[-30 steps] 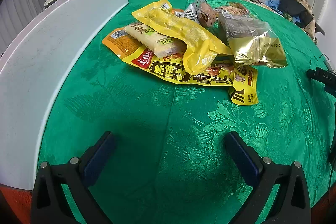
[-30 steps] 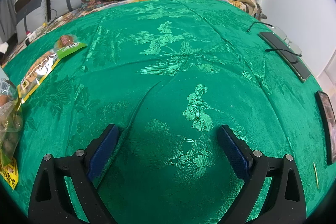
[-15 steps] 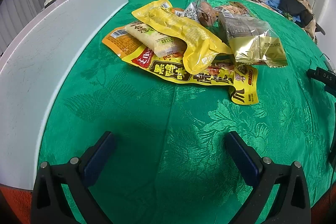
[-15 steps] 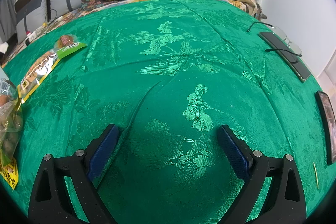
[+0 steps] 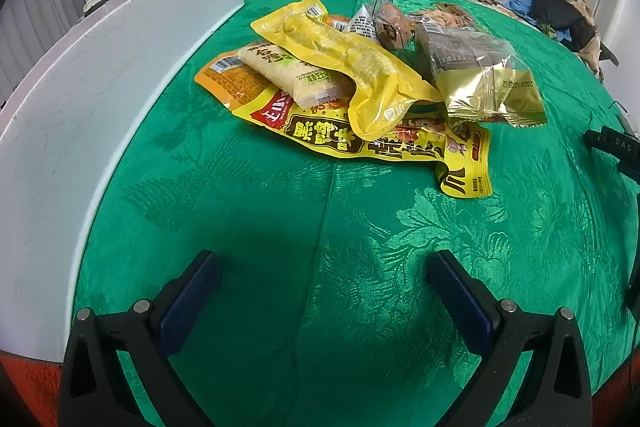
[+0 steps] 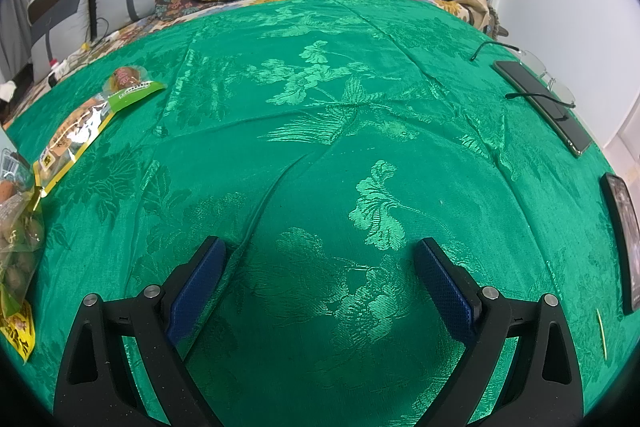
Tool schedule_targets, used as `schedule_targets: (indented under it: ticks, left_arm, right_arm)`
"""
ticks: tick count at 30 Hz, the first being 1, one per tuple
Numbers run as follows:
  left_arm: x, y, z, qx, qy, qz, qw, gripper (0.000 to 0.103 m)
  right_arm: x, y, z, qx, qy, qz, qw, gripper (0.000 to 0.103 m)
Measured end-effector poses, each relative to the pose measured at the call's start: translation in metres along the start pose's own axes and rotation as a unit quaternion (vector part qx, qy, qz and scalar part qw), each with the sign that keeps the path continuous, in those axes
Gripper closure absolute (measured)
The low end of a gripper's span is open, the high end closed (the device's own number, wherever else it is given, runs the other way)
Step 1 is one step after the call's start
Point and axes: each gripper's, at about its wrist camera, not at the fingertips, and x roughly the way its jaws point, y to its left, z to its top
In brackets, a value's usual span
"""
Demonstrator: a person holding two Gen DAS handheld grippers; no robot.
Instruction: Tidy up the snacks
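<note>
left gripper (image 5: 324, 291) gapes wide — snack pile (image 5: 360, 87) well ahead.

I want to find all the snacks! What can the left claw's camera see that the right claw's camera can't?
Only the left view shows the main snack heap: a long yellow packet lying on top of a big flat yellow bag, a gold packet beside it, and a white board along the side. Only the right view shows a green-tipped snack bag lying apart, plus glasses and a dark phone. Both show the green tablecloth and an open claw, left claw and right claw, holding nothing.
</note>
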Motion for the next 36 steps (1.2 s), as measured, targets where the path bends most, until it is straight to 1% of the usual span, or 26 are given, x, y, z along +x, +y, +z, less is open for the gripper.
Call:
schedule_targets:
  ticks: [7,11,15,17,20,21,22,25,28,30,31,32,34,36]
  left_arm:
    - [-0.001,0.001,-0.003,0.001,-0.004,0.000,1.0000,0.000]
    - [-0.001,0.002,-0.002,0.010,0.002,-0.009,0.9999,0.000]
    - [-0.006,0.007,-0.008,0.033,0.010,-0.030,0.9990,0.000]
    - [-0.009,0.010,-0.010,0.031,0.014,-0.044,0.9984,0.000]
    - [-0.012,0.020,0.000,-0.003,0.023,-0.086,0.9960,0.000]
    - [-0.013,0.025,0.008,-0.017,0.023,-0.097,0.9949,0.000]
    - [-0.014,0.027,0.014,-0.023,0.020,-0.098,0.9947,0.000]
    - [-0.015,0.030,0.032,-0.027,0.013,-0.085,0.9959,0.000]
    - [-0.011,0.027,0.052,-0.011,0.015,-0.067,0.9975,0.001]
    - [-0.008,0.026,0.070,-0.002,0.013,-0.037,0.9992,0.008]
    - [-0.006,0.030,0.080,-0.009,0.011,-0.026,0.9996,0.010]
    - [-0.003,0.037,0.091,-0.026,0.010,-0.017,0.9995,0.014]
    - [0.007,0.048,0.107,-0.052,0.015,-0.013,0.9985,0.016]
    - [0.022,0.048,0.121,-0.056,0.031,-0.013,0.9979,0.016]
  right_arm:
    - [0.000,0.000,0.000,0.000,0.000,0.000,1.000,0.005]
    - [0.000,0.000,0.000,0.000,0.000,0.000,1.000,0.005]
    - [0.000,0.000,0.000,0.000,0.000,0.000,1.000,0.005]
    - [0.000,0.000,0.000,0.000,0.000,0.000,1.000,0.005]
    - [0.000,0.000,0.000,0.000,0.000,0.000,1.000,0.005]
    - [0.000,0.000,0.000,0.000,0.000,0.000,1.000,0.005]
    - [0.000,0.000,0.000,0.000,0.000,0.000,1.000,0.005]
    - [0.000,0.000,0.000,0.000,0.000,0.000,1.000,0.005]
    - [0.001,0.000,0.000,0.000,0.000,0.000,1.000,0.005]
    - [0.000,0.000,0.000,0.000,0.000,0.000,1.000,0.005]
    - [0.001,0.000,0.000,0.000,0.000,0.000,1.000,0.005]
    - [0.000,0.000,0.000,0.000,0.000,0.000,1.000,0.005]
    - [0.000,0.000,0.000,0.000,0.000,0.000,1.000,0.005]
    - [0.000,0.000,0.000,0.000,0.000,0.000,1.000,0.005]
